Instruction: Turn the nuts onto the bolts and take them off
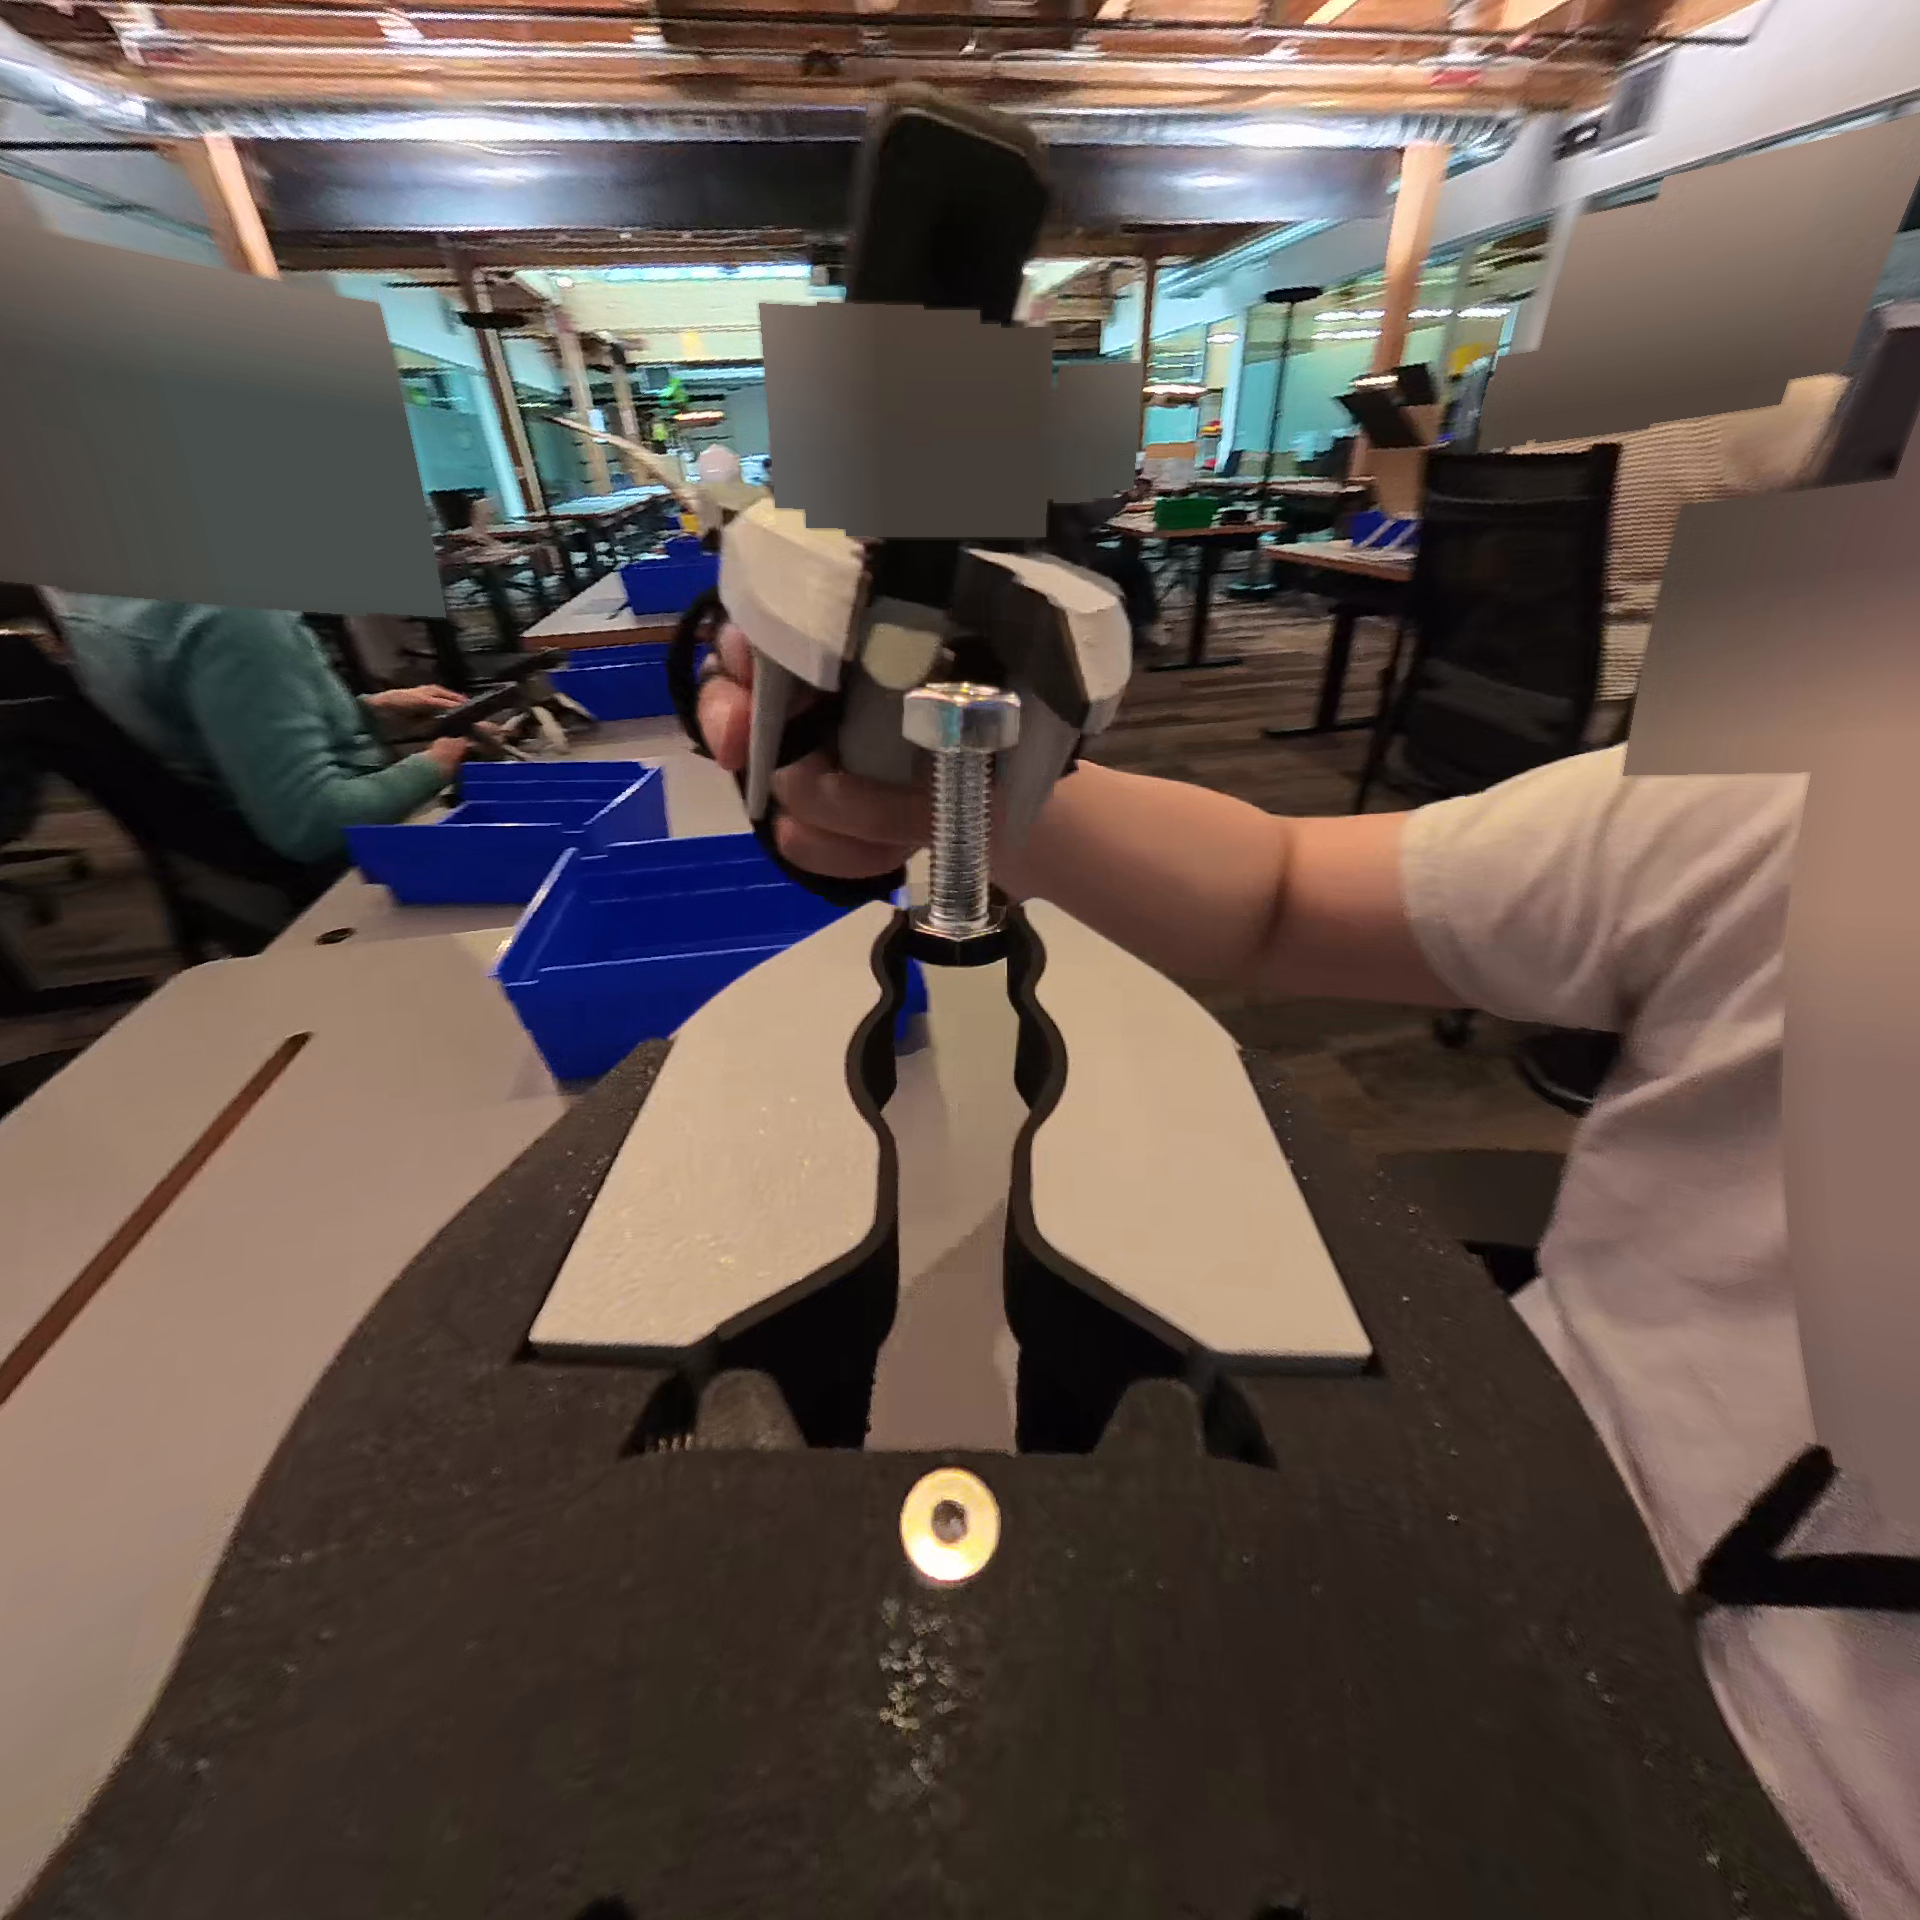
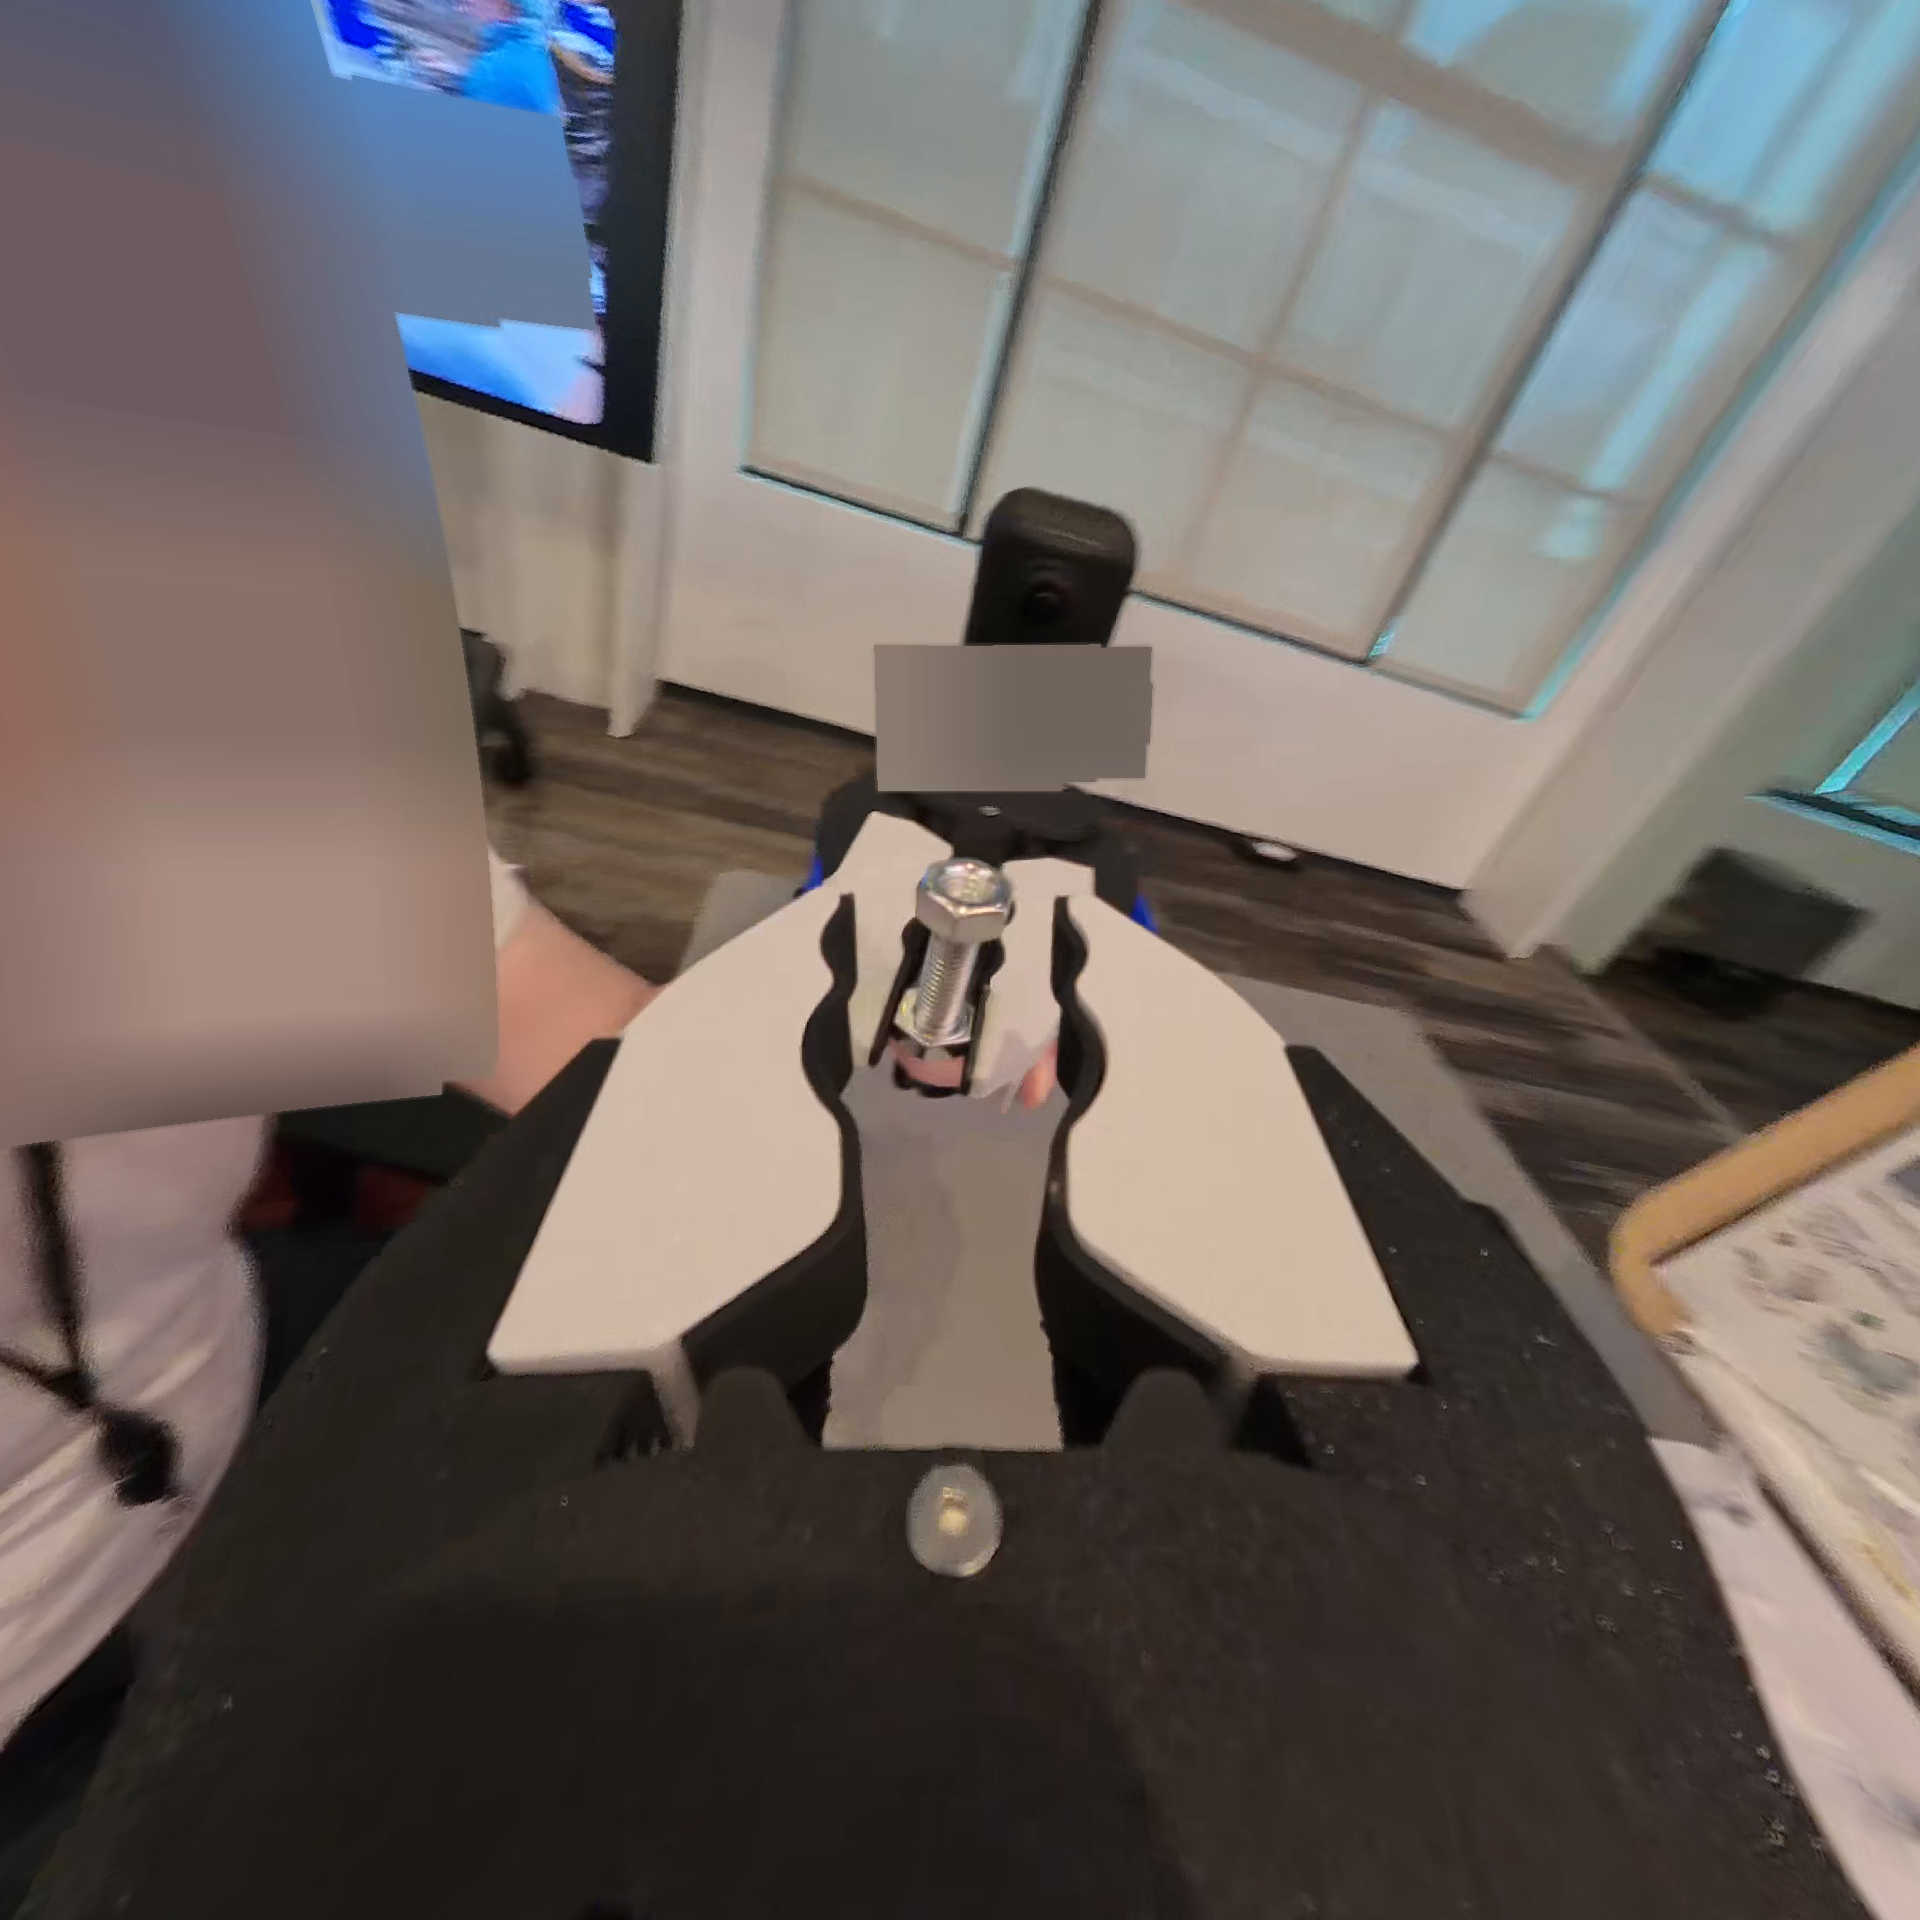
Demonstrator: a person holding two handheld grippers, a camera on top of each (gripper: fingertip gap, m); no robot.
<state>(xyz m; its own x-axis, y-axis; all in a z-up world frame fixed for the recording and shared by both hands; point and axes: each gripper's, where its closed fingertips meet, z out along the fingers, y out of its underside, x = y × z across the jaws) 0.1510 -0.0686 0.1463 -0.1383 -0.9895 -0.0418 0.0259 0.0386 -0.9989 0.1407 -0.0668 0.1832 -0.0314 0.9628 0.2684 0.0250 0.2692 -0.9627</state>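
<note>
Steel bolt [image 1: 959, 805] stands upright; left hand-held gripper [image 1: 956, 940] pinches its nut [image 1: 956, 928]; right hand-held gripper [image 2: 951, 914] spread.

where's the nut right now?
In the left wrist view the nut sits at the bolt's lower end, between the left gripper's fingertips, above the blue bin.

No writing could be read anywhere; any marks on the far walls and tables were too blurred.
</note>
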